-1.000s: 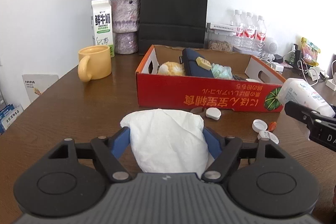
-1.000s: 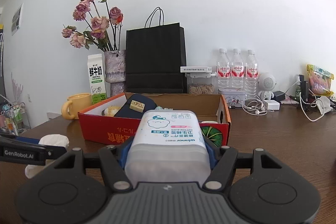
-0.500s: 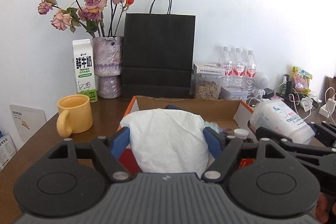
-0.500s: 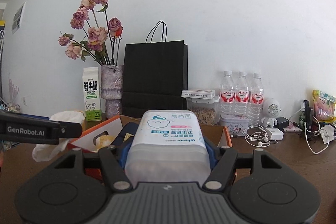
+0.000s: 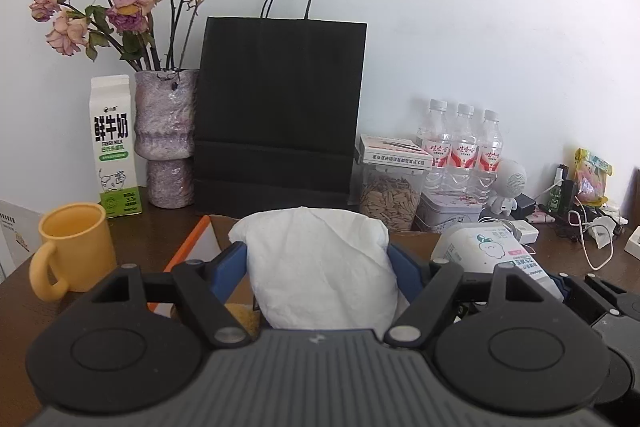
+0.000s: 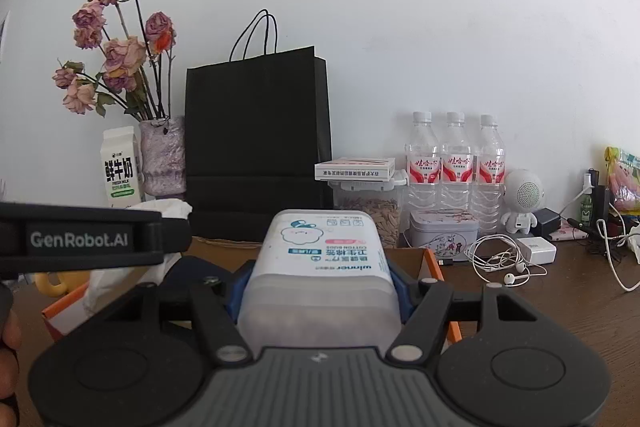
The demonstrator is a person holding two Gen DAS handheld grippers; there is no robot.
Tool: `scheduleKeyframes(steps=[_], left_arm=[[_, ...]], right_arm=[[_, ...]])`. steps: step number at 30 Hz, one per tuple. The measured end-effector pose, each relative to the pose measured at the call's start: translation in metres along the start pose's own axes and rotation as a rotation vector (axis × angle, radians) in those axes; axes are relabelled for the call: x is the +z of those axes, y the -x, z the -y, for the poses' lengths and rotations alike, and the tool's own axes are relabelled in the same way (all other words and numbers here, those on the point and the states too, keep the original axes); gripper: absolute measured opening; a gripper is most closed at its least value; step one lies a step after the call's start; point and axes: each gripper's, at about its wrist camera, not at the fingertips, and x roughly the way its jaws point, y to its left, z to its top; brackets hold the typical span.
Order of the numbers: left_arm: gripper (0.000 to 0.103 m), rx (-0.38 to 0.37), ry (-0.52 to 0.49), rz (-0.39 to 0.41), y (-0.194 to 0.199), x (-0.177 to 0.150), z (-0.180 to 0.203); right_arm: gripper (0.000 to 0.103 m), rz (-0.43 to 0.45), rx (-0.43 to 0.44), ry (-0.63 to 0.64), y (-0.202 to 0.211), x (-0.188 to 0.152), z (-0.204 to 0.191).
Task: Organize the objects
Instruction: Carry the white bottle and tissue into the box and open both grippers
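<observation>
My left gripper (image 5: 316,253) is shut on a crumpled white tissue wad (image 5: 320,287), blue pads pressing both its sides. It hangs over the near left part of the red-and-orange cardboard box (image 5: 188,247). My right gripper (image 6: 320,281) is shut on a translucent cotton-bud box (image 6: 320,247) with a white label, above the same cardboard box (image 6: 434,267). The two grippers are side by side: the cotton-bud box (image 5: 492,251) shows at the right of the left wrist view, and the left gripper's finger (image 6: 92,239) at the left of the right wrist view. A dark blue pouch (image 6: 192,275) lies inside.
Along the wall stand a milk carton (image 5: 114,147), a vase of dried roses (image 5: 166,135), a black paper bag (image 5: 280,107), a seed jar (image 5: 390,199) and three water bottles (image 5: 464,151). A yellow mug (image 5: 76,247) sits left of the box. Earphones (image 6: 500,259) and chargers lie right.
Both grippers have carried their loads forward and slightly up, from in front of the cardboard box to above it. The box's red front has dropped out of sight.
</observation>
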Motion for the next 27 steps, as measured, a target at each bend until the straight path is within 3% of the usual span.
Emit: scheduleKeyframes(steps=[5, 8, 9, 10, 12, 27], left_arm=[[0.078, -0.001, -0.027, -0.009, -0.021, -0.001, 0.005], [0.088, 0.000, -0.039, -0.015, -0.029, -0.002, 0.004], [0.098, 0.007, -0.040, -0.022, -0.031, -0.002, 0.003], [0.103, 0.015, -0.034, -0.020, -0.031, -0.003, 0.001], [0.103, 0.016, -0.016, -0.008, -0.029, -0.004, -0.003], [0.103, 0.021, -0.027, 0.030, -0.004, -0.012, -0.013]], right_arm=[[0.065, -0.020, 0.007, 0.015, -0.016, -0.004, 0.003], [0.065, -0.043, 0.004, 0.019, -0.023, -0.005, 0.004], [0.073, -0.053, 0.005, 0.020, -0.024, -0.006, 0.004], [0.090, -0.060, -0.001, 0.017, -0.023, -0.007, 0.005], [0.100, -0.042, -0.017, 0.012, -0.019, -0.009, 0.006], [0.103, -0.010, -0.014, 0.043, -0.002, -0.014, -0.002]])
